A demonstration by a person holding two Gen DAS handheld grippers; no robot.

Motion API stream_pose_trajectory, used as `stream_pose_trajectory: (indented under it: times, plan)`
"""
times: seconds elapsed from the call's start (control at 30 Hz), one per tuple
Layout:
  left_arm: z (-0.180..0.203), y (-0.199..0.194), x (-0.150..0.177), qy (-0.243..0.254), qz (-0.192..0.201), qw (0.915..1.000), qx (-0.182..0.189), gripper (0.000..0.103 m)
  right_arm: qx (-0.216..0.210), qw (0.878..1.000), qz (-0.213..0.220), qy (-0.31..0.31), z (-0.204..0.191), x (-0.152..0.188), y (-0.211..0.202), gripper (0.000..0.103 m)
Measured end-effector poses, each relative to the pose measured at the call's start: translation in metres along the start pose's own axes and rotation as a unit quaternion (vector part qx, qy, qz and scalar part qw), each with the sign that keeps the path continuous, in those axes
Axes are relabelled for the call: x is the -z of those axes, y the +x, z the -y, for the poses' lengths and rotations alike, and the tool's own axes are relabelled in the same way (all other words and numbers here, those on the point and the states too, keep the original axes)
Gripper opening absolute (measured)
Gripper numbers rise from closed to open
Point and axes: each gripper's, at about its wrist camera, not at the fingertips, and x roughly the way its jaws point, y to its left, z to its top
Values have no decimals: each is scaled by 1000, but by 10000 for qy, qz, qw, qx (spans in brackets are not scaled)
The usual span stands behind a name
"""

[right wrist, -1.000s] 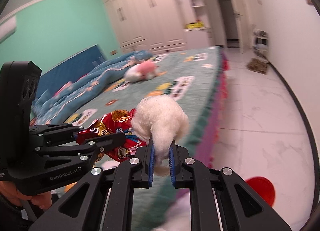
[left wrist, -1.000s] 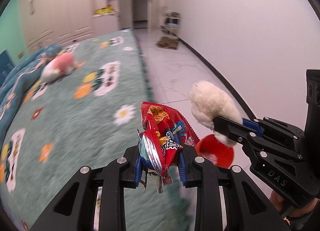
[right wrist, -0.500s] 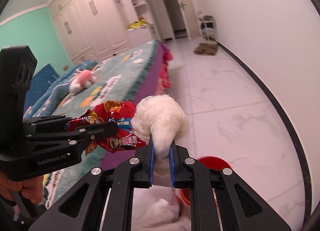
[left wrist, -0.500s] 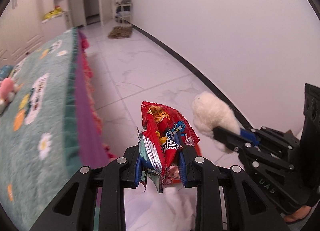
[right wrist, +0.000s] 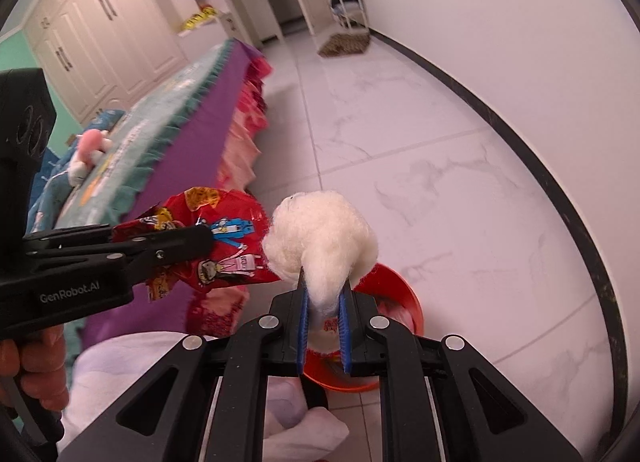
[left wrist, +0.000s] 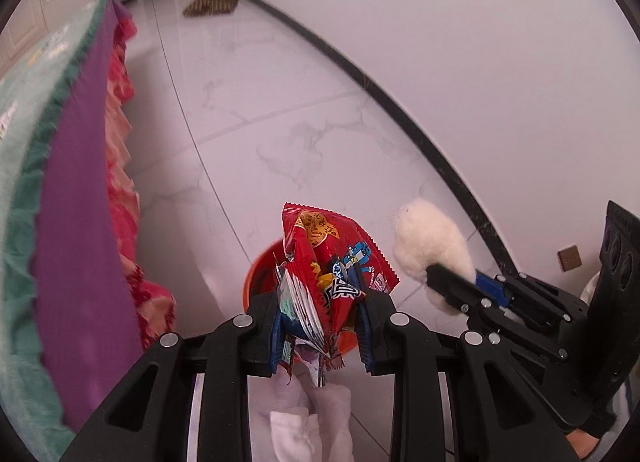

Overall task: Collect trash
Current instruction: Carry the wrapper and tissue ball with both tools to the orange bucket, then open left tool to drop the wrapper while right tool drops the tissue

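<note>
My left gripper [left wrist: 322,336] is shut on a crumpled red snack wrapper [left wrist: 332,258], also seen in the right wrist view [right wrist: 224,254]. My right gripper [right wrist: 324,336] is shut on a white cotton wad [right wrist: 320,238], which shows at the right of the left wrist view [left wrist: 430,248]. A red bin [right wrist: 404,302] stands on the white floor just beyond and below both grippers; in the left wrist view its rim [left wrist: 256,274] peeks out behind the wrapper. Both loads hang in the air near the bin.
The bed [right wrist: 188,118] with a teal cover, purple sheet and pink frill runs along the left. A pink plush toy [right wrist: 90,144] lies on it. White cloth [left wrist: 308,418] is below the grippers. A doormat [right wrist: 344,45] lies by the far door. A white wall with black skirting is at right.
Both grippers have swung right and down, away from the bed toward the floor. The red bin has come closer and now sits just under the wrapper and cotton. Both grips are unchanged.
</note>
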Motion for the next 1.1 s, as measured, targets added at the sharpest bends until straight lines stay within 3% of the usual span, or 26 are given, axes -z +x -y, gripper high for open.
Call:
stream_pose_trajectory:
  times: [0.27,0.4,0.47,0.6,0.67,0.87,1.1]
  plan:
    - [0,43,2,-62,-438,9990,4,37,156,9990,-386,136,10,14,48,16]
    - [5,54,1,34,-532,9986,0,47,103,9982,-482,355,20,18,64,16]
    - [5,60,0,65,-591,9982,3,59,148,9982,-480,339,21,17,67,16]
    - [5,67,1,91,-640,9979,10,64,205,9977,-532,360,26,17,74,16]
    - [4,69,2,69,-660,9978,-68,74,234,9974,-547,396,29,17,77,16]
    - [1,72,5,141,-721,9972,-128,74,215,9973,-589,395,26,15,84,17]
    - [-13,56,1,-99,-538,9979,-335,74,188,9971,-669,304,19,14,92,27]
